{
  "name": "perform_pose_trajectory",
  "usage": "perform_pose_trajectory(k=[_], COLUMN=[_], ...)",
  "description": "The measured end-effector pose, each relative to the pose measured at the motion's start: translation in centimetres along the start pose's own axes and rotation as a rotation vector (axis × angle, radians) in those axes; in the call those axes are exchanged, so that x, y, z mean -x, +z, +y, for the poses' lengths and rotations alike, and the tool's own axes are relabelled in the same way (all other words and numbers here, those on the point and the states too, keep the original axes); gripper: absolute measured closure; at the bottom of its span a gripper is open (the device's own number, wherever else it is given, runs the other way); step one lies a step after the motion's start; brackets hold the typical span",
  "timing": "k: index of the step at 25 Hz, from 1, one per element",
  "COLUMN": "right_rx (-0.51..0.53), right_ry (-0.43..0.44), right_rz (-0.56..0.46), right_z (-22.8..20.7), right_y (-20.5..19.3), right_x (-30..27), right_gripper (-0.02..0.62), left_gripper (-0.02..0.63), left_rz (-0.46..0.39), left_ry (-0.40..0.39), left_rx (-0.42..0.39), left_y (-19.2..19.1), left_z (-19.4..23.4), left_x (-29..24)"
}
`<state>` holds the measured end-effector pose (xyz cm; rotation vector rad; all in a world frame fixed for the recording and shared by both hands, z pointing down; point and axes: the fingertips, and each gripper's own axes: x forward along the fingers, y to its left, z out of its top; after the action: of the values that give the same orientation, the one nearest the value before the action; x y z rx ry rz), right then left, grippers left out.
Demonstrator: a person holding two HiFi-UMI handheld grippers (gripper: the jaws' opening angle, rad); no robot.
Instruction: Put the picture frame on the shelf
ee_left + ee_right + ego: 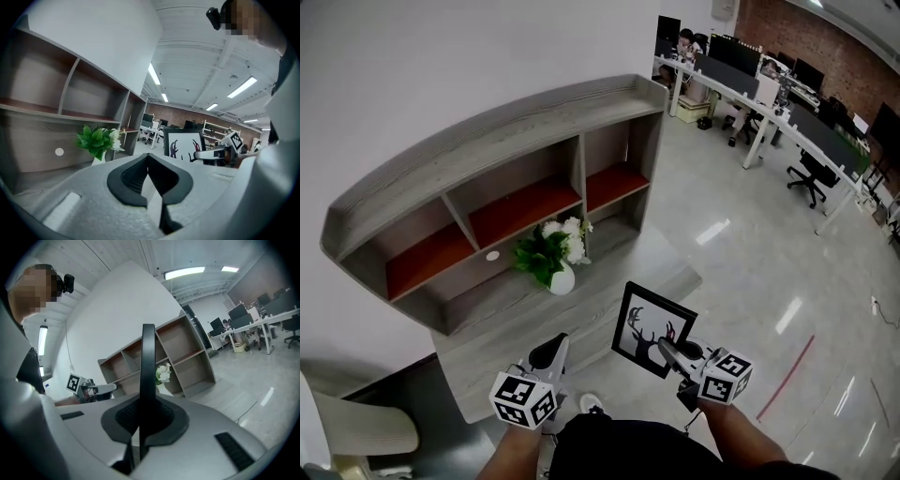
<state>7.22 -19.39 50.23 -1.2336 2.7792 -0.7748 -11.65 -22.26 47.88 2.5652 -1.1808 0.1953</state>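
Pinching the picture frame (643, 323), my right gripper (666, 350) needed a steady, upright carry to the shelf (516, 127) ahead; left gripper (551, 352) sat closed, empty.

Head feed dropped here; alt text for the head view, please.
The right gripper holds a black picture frame by its edge, facing a grey shelf unit. A flower vase stands on its ledge; the left gripper is empty.

One picture frame (653, 330), one shelf (487, 141) and one vase of flowers (557, 262) are present. Grippers number two: left gripper (548, 356) and right gripper (667, 350).
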Motion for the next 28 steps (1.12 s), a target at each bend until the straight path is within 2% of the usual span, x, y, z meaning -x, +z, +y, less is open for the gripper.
perform_pose_trajectory(k=[7,12,17,21,28], right_rx=[0.016,0.039,0.065,0.103,0.177], right_ry=[-0.04,-0.062,-0.093,-0.105,-0.153], right_rz=[-0.041,-0.041,-0.071,-0.101,-0.175], right_z=[-1.7,-2.7,-5.4,-8.7,-16.1], right_y=[2.5,4.0,6.8,10.2,17.4], right_x=[-4.6,-6.2,-7.9,-9.5,-13.9], right_gripper=[0.571,0.571,0.571,0.571,0.571], left_gripper=[0.597,0.597,0.597,0.597,0.597], left_rz=[-0.009,-0.02,-0.016,-0.03,-0.068], left_ry=[-0.008,-0.017,-0.003,0.052,0.185], left_rx=[-0.015,-0.017,-0.015,-0.02,0.017], left_y=[1.2,2.1,2.1,2.7,3.9], left_z=[4.7,5.8,6.6,7.8,9.8], left_x=[-2.0,-2.9,-3.8,-4.1,-5.8])
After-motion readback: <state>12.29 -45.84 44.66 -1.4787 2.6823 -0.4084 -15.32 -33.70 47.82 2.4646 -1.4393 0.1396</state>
